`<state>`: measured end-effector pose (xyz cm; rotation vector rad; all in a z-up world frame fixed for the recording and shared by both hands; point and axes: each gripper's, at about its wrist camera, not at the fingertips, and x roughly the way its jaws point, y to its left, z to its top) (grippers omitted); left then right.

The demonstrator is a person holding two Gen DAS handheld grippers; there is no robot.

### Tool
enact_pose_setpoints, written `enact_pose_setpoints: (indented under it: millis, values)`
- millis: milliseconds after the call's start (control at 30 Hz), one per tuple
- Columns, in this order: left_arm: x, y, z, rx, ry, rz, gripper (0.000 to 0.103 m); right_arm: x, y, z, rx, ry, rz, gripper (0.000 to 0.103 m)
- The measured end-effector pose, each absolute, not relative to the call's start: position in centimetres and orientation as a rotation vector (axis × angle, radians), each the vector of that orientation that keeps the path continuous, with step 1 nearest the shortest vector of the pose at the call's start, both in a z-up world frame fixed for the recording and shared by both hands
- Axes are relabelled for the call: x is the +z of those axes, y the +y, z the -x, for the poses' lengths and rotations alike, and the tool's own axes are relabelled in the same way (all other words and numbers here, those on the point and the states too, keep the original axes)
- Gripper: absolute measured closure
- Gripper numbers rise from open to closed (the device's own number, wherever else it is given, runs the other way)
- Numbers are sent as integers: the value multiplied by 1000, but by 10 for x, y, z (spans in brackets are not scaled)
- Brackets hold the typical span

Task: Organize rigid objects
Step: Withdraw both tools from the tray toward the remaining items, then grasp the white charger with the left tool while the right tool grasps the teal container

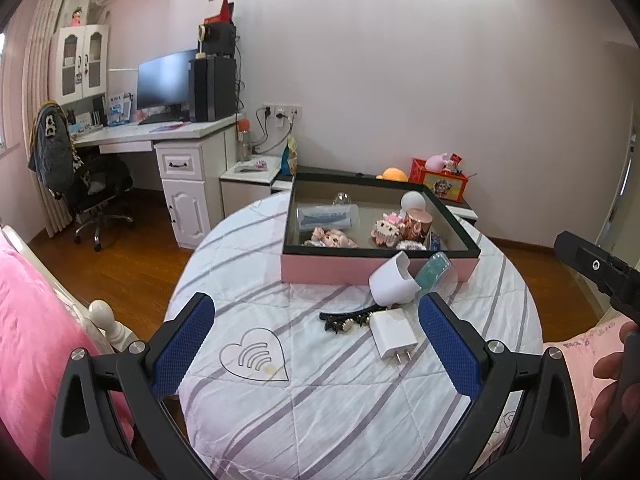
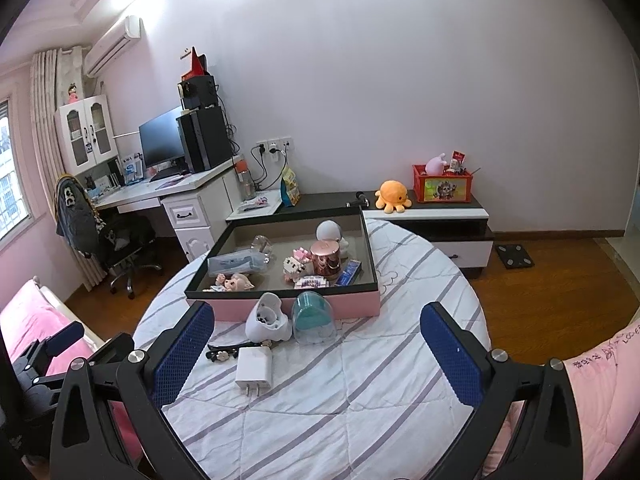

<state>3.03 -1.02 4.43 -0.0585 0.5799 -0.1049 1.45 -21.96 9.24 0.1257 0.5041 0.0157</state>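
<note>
I judge the white charger point(image 2: 253, 369), lying mid-bed point(image 2: 360, 380) short of the pink box's point(image 2: 320, 306) near edge, light, stiff and slick; I'd pinch its flat sides. My left gripper point(image 1: 316, 344) and right gripper point(image 2: 316, 354) both gape empty.

One pink box point(image 2: 304, 307) is seen on the bed point(image 2: 360, 380). Four loose things are counted before it: one white charger point(image 2: 254, 369), one black hair clip point(image 2: 224, 354), one white holder point(image 2: 267, 318), one teal-filled clear case point(image 2: 314, 320).
</note>
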Motion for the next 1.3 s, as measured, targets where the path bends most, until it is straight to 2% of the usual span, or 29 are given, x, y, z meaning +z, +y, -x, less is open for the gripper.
enact_pose_setpoints:
  millis: [767,933,1000,1067,1167,1200,1300]
  values:
    - [-58,-93,-109,-150,842,-26,2,16,-255,-87,48,725,-157,0]
    - [-75,-98,-123,-159,908,-14,16,6,-263,-99,51,759,-158,0]
    - [-73,-97,-122,-174,893,-4,31,1,-263,-105,53,774,-151,0]
    - [-74,-98,-122,-187,891,-7,40,-3,-262,-111,55,784,-141,0]
    - [-72,-96,-121,-199,885,-12,59,-9,-255,-123,70,806,-107,0]
    - [-71,-94,-120,-206,886,-10,62,-12,-252,-126,78,811,-98,0]
    - [-70,-89,-121,-221,890,4,62,-20,-239,-139,105,838,-61,0]
